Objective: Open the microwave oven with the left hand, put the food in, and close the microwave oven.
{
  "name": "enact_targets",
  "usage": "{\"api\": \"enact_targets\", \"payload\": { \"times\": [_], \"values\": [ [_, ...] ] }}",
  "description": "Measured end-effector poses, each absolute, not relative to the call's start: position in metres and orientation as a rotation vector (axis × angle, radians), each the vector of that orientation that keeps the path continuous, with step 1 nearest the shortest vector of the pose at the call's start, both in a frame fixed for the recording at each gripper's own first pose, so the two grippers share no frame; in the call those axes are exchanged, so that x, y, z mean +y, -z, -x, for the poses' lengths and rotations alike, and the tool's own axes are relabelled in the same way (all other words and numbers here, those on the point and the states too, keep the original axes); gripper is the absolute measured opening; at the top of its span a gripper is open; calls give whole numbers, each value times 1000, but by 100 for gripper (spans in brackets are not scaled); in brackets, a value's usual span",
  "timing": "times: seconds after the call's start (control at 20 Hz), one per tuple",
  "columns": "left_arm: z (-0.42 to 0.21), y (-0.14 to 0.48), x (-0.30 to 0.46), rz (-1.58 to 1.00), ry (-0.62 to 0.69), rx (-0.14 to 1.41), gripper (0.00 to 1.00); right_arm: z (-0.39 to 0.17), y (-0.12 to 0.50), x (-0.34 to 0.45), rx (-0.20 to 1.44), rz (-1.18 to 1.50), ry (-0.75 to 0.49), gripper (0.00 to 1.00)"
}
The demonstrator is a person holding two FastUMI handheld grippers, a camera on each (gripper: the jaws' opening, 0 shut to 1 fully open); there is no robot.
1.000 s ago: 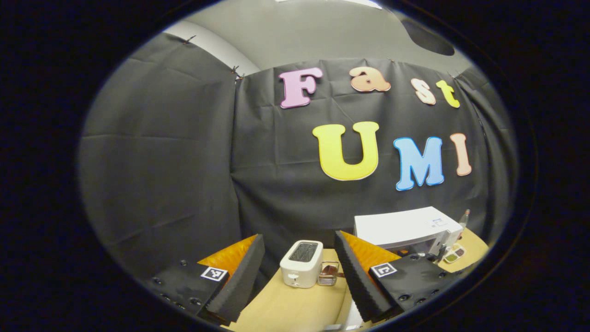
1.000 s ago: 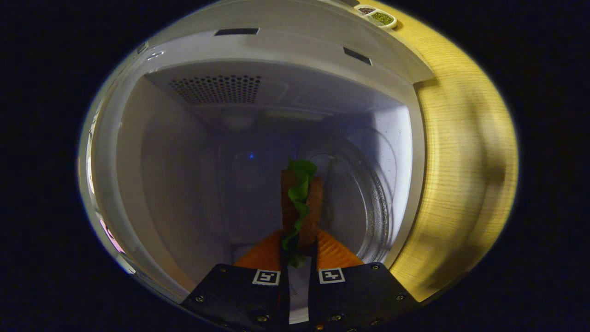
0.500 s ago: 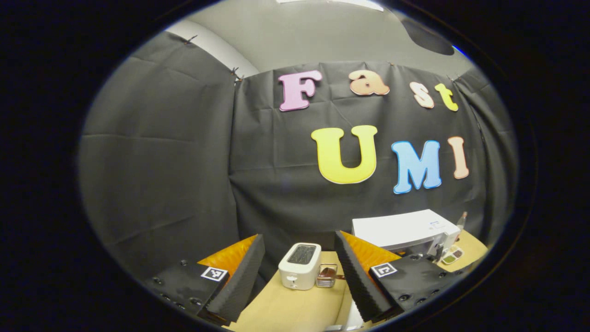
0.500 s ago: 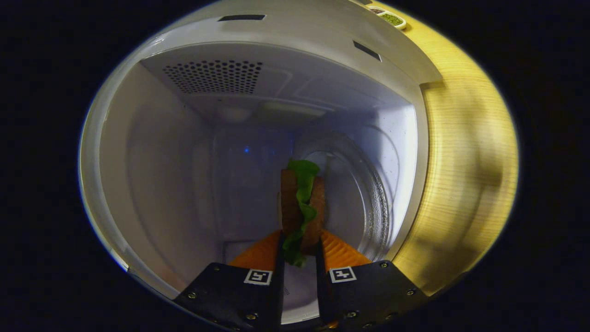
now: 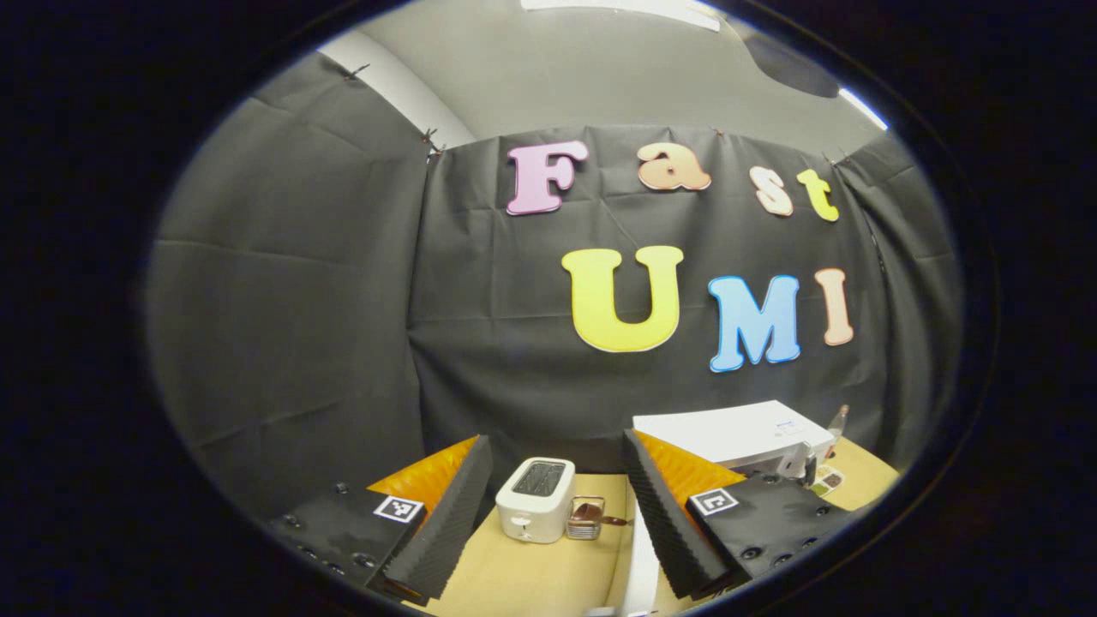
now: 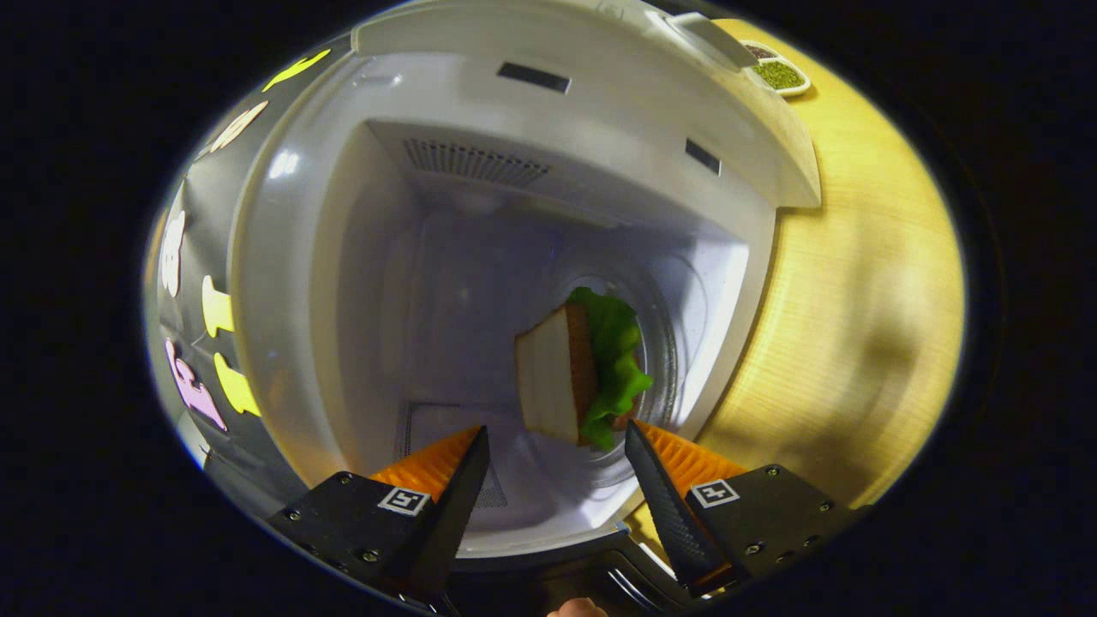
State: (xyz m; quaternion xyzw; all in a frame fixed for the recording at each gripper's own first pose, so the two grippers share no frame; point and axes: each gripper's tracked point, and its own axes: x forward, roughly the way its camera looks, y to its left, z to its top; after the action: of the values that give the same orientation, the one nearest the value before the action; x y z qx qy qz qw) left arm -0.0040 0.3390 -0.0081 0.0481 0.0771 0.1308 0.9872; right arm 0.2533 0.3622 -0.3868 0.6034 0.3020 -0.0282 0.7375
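Seen along the left gripper (image 5: 555, 506): fingers spread wide apart and holding nothing, raised above the wooden table (image 5: 531, 578). Left to right from the microwave oven (image 5: 737, 435) as landmark: well to its left, a white toaster (image 5: 535, 511) standing upright on the table; just right of the toaster, between it and the microwave, a small glass cup (image 5: 586, 518) with something dark inside; then the white microwave itself at the back right of the table, partly hidden behind the right-hand finger; just past its right side, a slim bottle (image 5: 836, 420) and a small divided dish (image 5: 826, 482), too small to tell more.

Seen along the right gripper (image 6: 555, 484): fingers parted at the mouth of the microwave oven (image 6: 548, 163), pressing on nothing. Cavity open to the camera, with a perforated vent on an inner wall. Inside the cavity, right of its centre, the sandwich (image 6: 576, 370): a pale bread slice and a brown layer to the left, green lettuce hanging out to the right. Sandwich tilted against the round glass turntable (image 6: 664, 360), clear of both fingers. Right of the microwave, bare wooden table (image 6: 857, 326); beyond the microwave's far corner, a small dish (image 6: 776, 73) of green and dark fillings. At the bottom edge, a fingertip (image 6: 576, 608) of the person's hand.
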Motion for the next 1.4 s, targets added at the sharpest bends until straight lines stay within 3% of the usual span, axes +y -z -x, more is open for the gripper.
{"api": "enact_targets", "payload": {
  "times": [0.25,0.55,0.95,1.0,1.05,1.4],
  "values": [
    [3,-1,317,-10,-185,105,100,-207,356,341,672,-1076,-95,96],
    [1,13,289,11,-92,120,100,-153,273,277,518,-655,-225,96],
    [12,34,263,-13,-13,136,97,-84,140,211,218,-319,-200,96],
    [16,34,260,-13,-3,136,100,-76,129,208,192,-306,-189,96],
    [19,33,257,-9,5,133,97,-68,120,202,177,-290,-176,95],
    [32,38,232,-1,85,104,100,-8,66,164,70,-153,-24,96]
  ]
}}
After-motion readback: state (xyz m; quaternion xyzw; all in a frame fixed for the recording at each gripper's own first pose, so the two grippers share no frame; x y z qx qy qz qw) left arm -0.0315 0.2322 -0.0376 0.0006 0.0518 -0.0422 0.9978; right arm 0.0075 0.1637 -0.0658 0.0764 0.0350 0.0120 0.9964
